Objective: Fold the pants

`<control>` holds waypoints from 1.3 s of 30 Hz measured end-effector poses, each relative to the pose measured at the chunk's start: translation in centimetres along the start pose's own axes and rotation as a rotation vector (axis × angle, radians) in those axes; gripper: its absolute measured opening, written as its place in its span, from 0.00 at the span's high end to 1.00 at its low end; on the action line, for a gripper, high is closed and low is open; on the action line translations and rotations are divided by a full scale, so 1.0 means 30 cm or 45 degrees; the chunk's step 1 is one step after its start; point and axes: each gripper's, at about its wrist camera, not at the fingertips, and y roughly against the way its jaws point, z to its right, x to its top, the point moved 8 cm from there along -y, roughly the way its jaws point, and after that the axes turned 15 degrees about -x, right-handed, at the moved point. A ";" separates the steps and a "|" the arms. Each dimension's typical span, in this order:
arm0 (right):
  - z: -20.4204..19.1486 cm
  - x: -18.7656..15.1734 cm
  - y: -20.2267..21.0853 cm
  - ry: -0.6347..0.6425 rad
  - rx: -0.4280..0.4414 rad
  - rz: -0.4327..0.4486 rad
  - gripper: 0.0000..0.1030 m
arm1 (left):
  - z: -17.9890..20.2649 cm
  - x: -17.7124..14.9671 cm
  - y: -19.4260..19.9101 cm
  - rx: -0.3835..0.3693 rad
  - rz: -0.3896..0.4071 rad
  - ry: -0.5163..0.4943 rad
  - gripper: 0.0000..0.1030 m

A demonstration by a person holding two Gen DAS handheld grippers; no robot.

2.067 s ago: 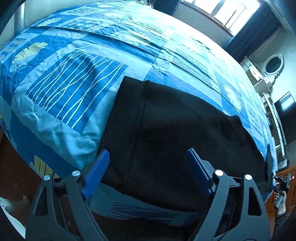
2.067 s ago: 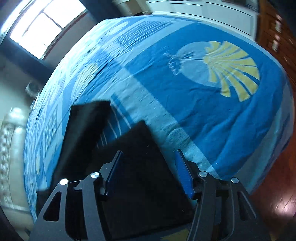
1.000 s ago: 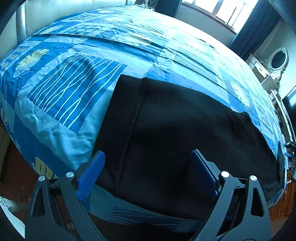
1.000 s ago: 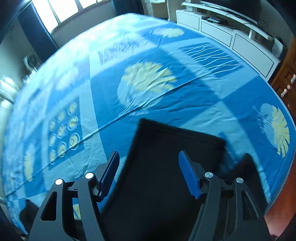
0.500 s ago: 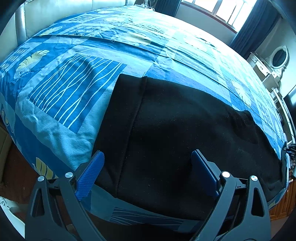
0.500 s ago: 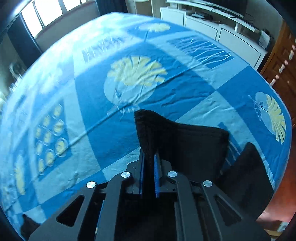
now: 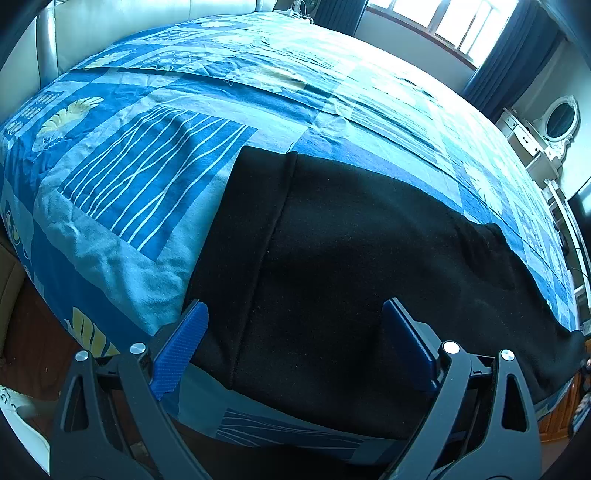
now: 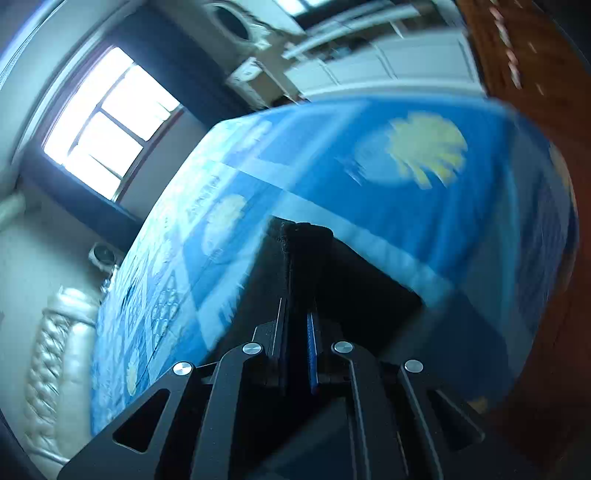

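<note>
Left wrist view. The black pants [image 7: 362, 258] are lying flat on a blue patterned bedspread [image 7: 147, 177], near the bed's near edge and stretching away toward the right. The waistband end, with its seam running front to back, is sitting at the left of the garment. The left gripper [image 7: 295, 321] is hovering over this end with its jaws spread wide; the blue pads [image 7: 181, 343] are standing apart on either side of the dark cloth, and nothing is being gripped between them. A pale padded headboard [image 7: 92, 33] is showing at the upper left, a bright window [image 7: 443, 22] with a dark curtain [image 7: 513, 62] at the upper right, and a white dresser with an oval mirror [image 7: 561, 122] at the far right.

Right wrist view. The picture is smeared by motion and tilted. The right gripper [image 8: 295, 321] is clenched tight on a bunched fold of the pants [image 8: 299, 251], which is rising as a dark ridge out from between the closed fingers, above the bedspread [image 8: 406, 206]. More black cloth is trailing down on both sides of the tool. A window [image 8: 107, 136] is glowing at the upper left, the headboard [image 8: 55, 350] is lying at the lower left, and white cabinets [image 8: 369, 70] are blurring along the top.
</note>
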 end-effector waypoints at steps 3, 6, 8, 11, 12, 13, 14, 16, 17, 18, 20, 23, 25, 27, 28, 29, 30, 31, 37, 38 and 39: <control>0.082 -0.039 -0.079 -0.160 0.068 -0.072 0.92 | 0.003 -0.003 0.000 0.005 -0.002 -0.007 0.08; 0.099 -0.051 -0.077 -0.235 0.122 -0.063 0.92 | 0.004 -0.006 0.003 0.001 -0.002 -0.002 0.08; 0.097 -0.055 -0.068 -0.241 0.122 -0.047 0.92 | 0.003 -0.006 0.007 -0.008 -0.001 0.009 0.08; 0.110 -0.055 -0.059 -0.298 0.127 -0.042 0.90 | 0.000 -0.005 0.007 -0.015 0.000 0.021 0.08; 0.126 -0.050 -0.047 -0.318 0.113 -0.022 0.88 | 0.001 -0.006 0.007 -0.014 -0.001 0.022 0.08; 0.147 -0.037 -0.031 -0.347 0.086 0.019 0.83 | 0.002 -0.006 0.006 -0.013 -0.001 0.023 0.08; 0.160 -0.028 -0.023 -0.367 0.080 0.038 0.67 | 0.001 -0.006 0.006 -0.013 -0.001 0.023 0.08; 0.164 -0.011 -0.025 -0.403 0.107 0.026 0.60 | 0.003 -0.005 0.005 -0.014 -0.001 0.022 0.08; 0.157 -0.010 -0.033 -0.402 0.125 0.005 0.60 | 0.003 -0.004 0.004 -0.014 -0.002 0.020 0.07; 0.141 -0.008 -0.045 -0.390 0.140 -0.019 0.60 | 0.004 -0.004 0.003 -0.014 -0.002 0.019 0.07; 0.116 -0.011 -0.071 -0.369 0.153 -0.049 0.60 | 0.006 -0.005 0.000 -0.008 -0.001 0.014 0.06; 0.084 -0.018 -0.104 -0.366 0.160 -0.062 0.59 | 0.009 -0.009 -0.001 0.002 -0.001 0.001 0.06; 0.055 -0.012 -0.115 -0.322 0.120 -0.046 0.63 | 0.009 -0.012 -0.003 0.006 -0.002 -0.008 0.06; 0.023 -0.003 -0.113 -0.261 0.103 -0.043 0.87 | 0.010 -0.014 -0.005 0.013 -0.004 -0.021 0.06; 0.014 0.007 -0.102 -0.251 0.101 -0.034 0.87 | 0.010 -0.015 -0.004 0.016 -0.004 -0.024 0.06; 0.006 0.019 -0.084 -0.240 0.100 -0.019 0.88 | 0.011 -0.016 -0.004 0.017 -0.004 -0.026 0.06; -0.001 0.033 -0.058 -0.222 0.105 0.008 0.89 | 0.010 -0.016 -0.003 0.016 -0.002 -0.025 0.06; 0.002 0.042 -0.038 -0.206 0.098 0.032 0.89 | 0.011 -0.015 -0.004 0.015 -0.002 -0.024 0.06; 0.108 0.006 -0.148 -0.277 0.085 -0.039 0.90 | 0.009 -0.015 -0.007 0.015 -0.004 -0.022 0.05; 0.108 0.007 -0.143 -0.275 0.088 -0.034 0.90 | 0.009 -0.015 -0.007 0.015 -0.005 -0.025 0.05; 0.106 0.011 -0.137 -0.271 0.087 -0.036 0.89 | 0.009 -0.015 -0.006 0.012 -0.006 -0.024 0.05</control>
